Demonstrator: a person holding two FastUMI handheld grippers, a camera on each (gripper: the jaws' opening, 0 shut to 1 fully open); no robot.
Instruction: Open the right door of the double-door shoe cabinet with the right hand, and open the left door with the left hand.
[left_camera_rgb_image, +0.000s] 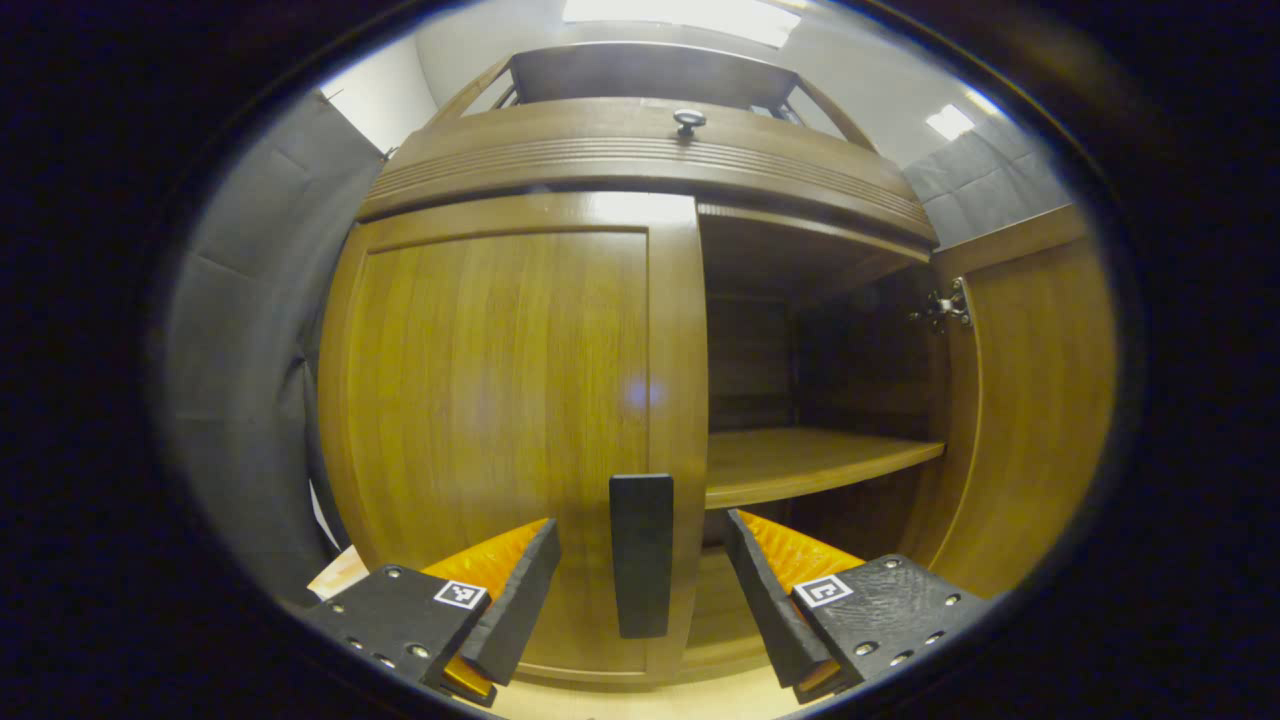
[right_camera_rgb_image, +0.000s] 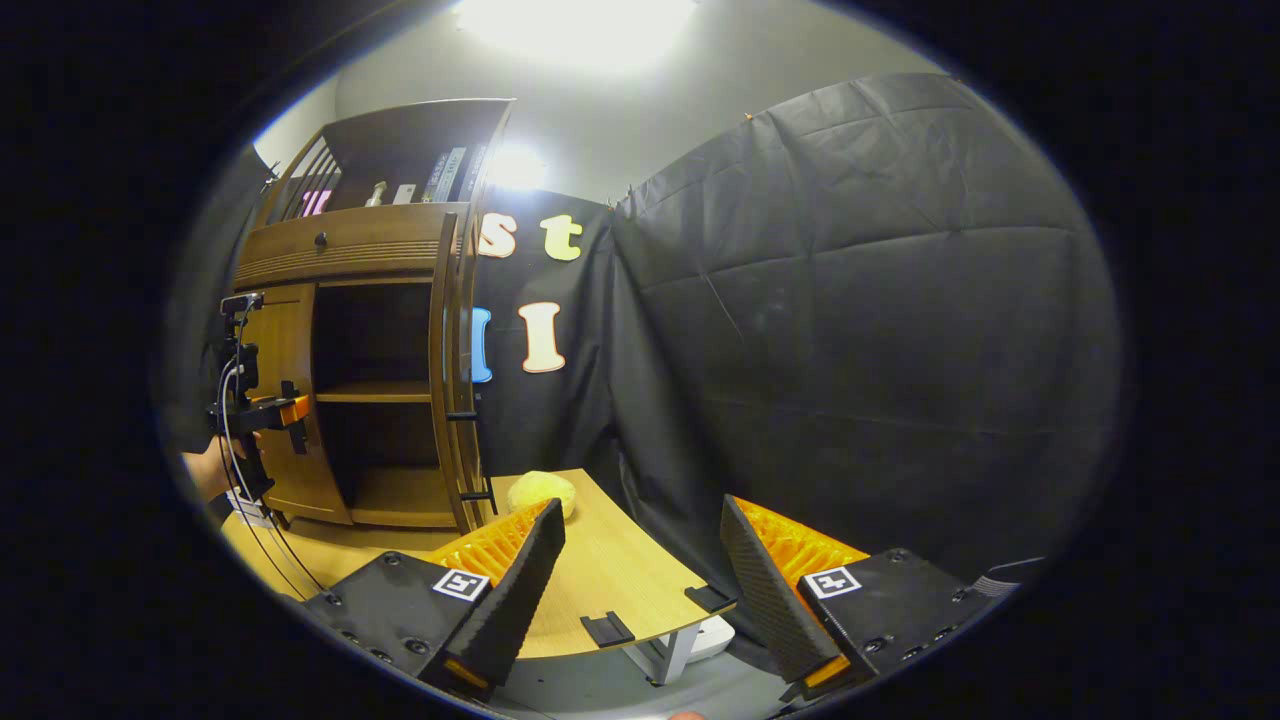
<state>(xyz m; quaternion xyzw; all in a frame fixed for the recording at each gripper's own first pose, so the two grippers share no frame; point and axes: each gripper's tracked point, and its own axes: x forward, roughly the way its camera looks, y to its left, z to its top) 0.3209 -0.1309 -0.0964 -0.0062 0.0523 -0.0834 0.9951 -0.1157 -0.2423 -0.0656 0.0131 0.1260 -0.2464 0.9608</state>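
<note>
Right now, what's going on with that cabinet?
Left gripper open, fingers straddling left door handle. Right gripper open, backed off. Right door open, left door shut.

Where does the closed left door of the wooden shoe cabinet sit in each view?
Left gripper view: the closed left wooden door sits centre-left, its dark vertical handle between the left gripper fingers.
Right gripper view: the same door appears far left, small, partly behind the left gripper.
Shared landmark: the small round drawer knob above the doors.
</note>
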